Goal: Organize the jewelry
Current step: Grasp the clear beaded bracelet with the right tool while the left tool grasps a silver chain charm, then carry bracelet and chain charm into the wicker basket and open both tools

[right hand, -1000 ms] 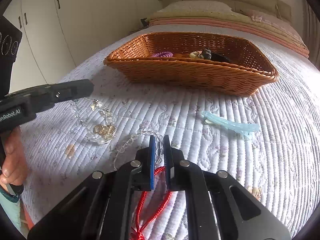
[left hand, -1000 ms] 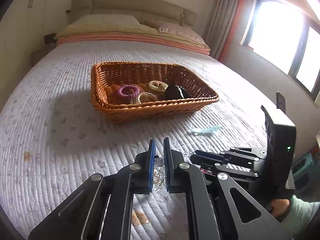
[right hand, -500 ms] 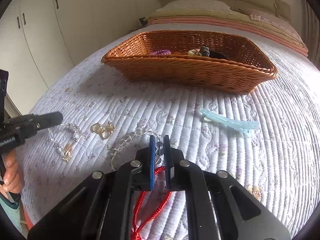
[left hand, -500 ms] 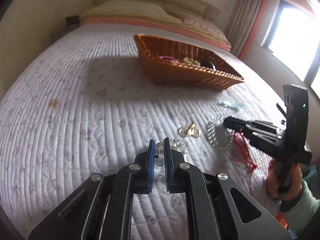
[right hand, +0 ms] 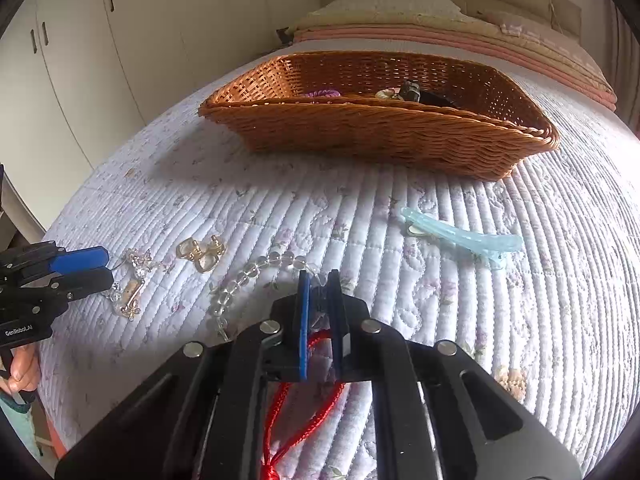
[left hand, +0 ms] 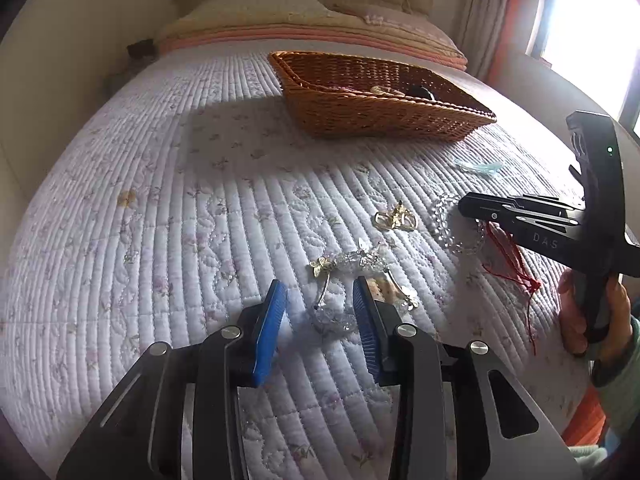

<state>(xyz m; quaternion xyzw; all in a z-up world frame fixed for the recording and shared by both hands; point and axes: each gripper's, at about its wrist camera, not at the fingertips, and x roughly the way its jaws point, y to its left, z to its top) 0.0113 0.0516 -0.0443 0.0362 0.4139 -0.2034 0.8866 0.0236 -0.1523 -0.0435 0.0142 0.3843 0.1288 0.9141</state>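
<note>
Jewelry partly sorted: wicker basket (right hand: 376, 136) mid-bed holds purple hair tie, few pieces. Left on quilt (left hand: 200, 200): crystal bracelet (left hand: 348, 276), gold earrings (right hand: 202, 254), blue hair clip (right hand: 460, 236). Left gripper (left hand: 320, 304) opening, bracelet between jaws, unpinched. Right gripper (right hand: 320, 292) clamped on clear bead bracelet (right hand: 248, 276) with red cord.

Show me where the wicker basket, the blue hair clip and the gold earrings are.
wicker basket (right hand: 380, 136): right wrist view, near outer wall.
blue hair clip (right hand: 460, 234): right wrist view, middle of its body.
gold earrings (left hand: 396, 218): left wrist view, centre of the pair.
</note>
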